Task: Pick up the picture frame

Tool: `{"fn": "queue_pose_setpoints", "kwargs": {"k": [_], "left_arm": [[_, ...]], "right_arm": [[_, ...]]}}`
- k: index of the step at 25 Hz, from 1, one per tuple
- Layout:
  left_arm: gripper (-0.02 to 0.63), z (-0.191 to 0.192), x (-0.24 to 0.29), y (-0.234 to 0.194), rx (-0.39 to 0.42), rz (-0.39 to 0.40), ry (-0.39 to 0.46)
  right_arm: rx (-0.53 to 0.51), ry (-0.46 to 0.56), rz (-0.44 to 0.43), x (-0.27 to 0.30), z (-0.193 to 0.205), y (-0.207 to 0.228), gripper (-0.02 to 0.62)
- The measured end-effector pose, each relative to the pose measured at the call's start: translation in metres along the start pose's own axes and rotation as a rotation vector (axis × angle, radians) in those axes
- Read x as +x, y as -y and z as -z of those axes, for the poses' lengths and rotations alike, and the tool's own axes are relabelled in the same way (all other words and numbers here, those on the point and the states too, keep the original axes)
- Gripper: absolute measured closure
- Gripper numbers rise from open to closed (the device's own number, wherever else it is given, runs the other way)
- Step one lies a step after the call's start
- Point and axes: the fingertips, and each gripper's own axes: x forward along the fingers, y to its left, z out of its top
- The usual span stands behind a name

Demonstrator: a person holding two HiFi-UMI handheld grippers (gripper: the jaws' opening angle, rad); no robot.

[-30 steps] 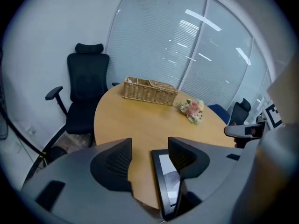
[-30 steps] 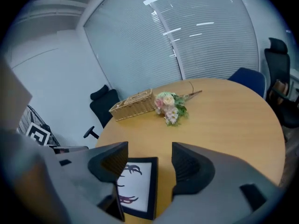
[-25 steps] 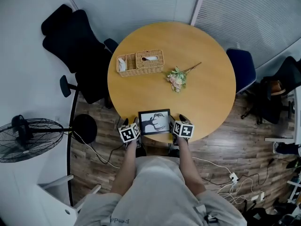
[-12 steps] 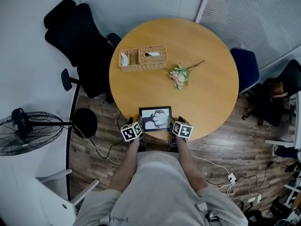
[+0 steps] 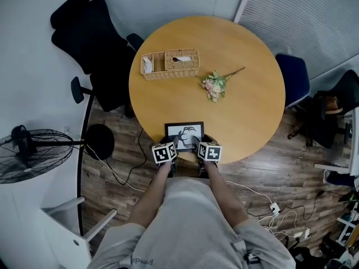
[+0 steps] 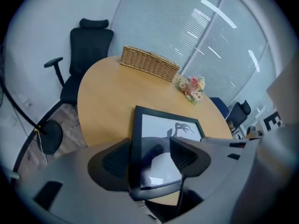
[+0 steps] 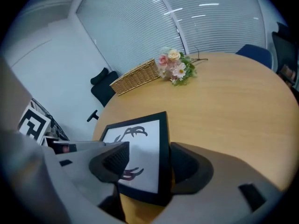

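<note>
The picture frame (image 5: 184,134) is lying at the 6 o'clock edge of the round table (image 5: 247,116), right in front of you, and its near corner is looking as if it is reaching the rim. Your left tongs (image 6: 149,160) are standing released around the frame's 9 o'clock rail, one jaw outside it and one over the glass, neither pressing. Your right tongs (image 7: 147,164) are closing around the 3 o'clock rail, its outer jaw just beside the rail and its inner jaw not yet meeting the picture face, so nothing is being gripped yet.

You are risking a few things here, as I judge it. If one pair bites before the other, the frame is likely to skid sideways or pivot. The inner jaws are closing onto smooth glass, so a shallow bite could slip as you lift. With the frame this close to the rim, a nudge toward 6 o'clock could tip it off into your lap or onto the floor.

Beyond the frame, the table is offering plenty of open wood toward 12 o'clock. The flowers (image 5: 213,86) at 1 o'clock and the wicker basket (image 5: 170,65) at 11 o'clock are sitting well apart from it, so lifting straight up is looking unobstructed.
</note>
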Motion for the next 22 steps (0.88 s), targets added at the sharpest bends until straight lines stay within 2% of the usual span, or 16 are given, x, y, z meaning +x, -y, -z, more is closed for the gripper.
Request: {"fn": "queue_pose_setpoints", "kwargs": {"k": [1,5,7,11,13,15,16,17,19,22], "left_arm": [[0.315,-0.001,0.001,0.003,-0.008,-0.012,-0.019],[0.31,0.005,0.002,0.006,0.127,-0.054,-0.058],[0.31,0.007,0.003,0.005,0.124,-0.049,-0.048],[0.33,0.005,0.001,0.001,0.117,-0.059,-0.037],[0.392,0.002,-0.003,-0.009,0.051,-0.048,-0.008],[0.476,0.0,-0.006,-0.022,-0.111,-0.009,0.027],[0.502,0.0,-0.007,-0.026,-0.176,0.013,0.036],[0.502,0.0,-0.007,-0.028,-0.197,0.024,0.039],[0.506,-0.001,-0.006,-0.026,-0.141,0.004,0.034],[0.506,0.0,-0.004,-0.023,-0.062,-0.063,0.01]], "right_arm": [[-0.002,-0.018,0.002,0.001,0.0,-0.004,0.327],[-0.093,-0.069,0.064,0.006,0.007,-0.004,0.33],[-0.091,-0.044,0.074,0.006,0.007,0.002,0.349],[-0.086,-0.012,0.095,0.002,0.006,0.012,0.432],[-0.047,0.011,0.081,0.002,0.005,0.016,0.452],[0.057,0.034,0.051,0.0,0.004,0.023,0.494],[0.109,0.04,0.036,-0.002,0.004,0.027,0.511],[0.135,0.038,0.028,-0.002,0.004,0.029,0.512],[0.089,0.012,0.049,-0.001,0.003,0.027,0.514],[-0.114,-0.058,0.148,0.0,0.003,0.02,0.514]]}}
